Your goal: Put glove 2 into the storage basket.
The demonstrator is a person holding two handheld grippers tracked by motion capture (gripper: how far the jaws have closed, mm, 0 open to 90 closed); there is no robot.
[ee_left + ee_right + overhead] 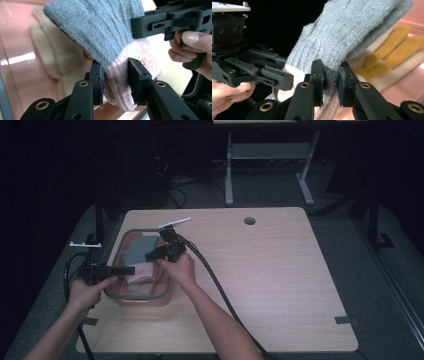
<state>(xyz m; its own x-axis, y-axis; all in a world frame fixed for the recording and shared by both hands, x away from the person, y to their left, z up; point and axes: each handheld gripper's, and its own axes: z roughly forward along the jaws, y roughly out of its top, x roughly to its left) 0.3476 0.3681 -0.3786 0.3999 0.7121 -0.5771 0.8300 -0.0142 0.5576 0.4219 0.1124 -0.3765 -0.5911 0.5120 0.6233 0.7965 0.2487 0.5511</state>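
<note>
From above, both grippers meet over the pink plastic bin on the wooden table. The left gripper clenches the grey knitted glove's pink cuff; the right gripper pinches its grey edge, with cream-and-yellow gloves beneath.

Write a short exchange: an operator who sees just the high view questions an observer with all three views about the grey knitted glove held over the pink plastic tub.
Operator: What part of the grey knitted glove does the left gripper have?
Observer: Its jaws are shut on the edge of the glove's pale pink cuff.
Operator: What lies under the glove in the pink plastic tub?
Observer: A cream knitted glove with mustard-yellow fingers lies flat just beneath it.
</note>
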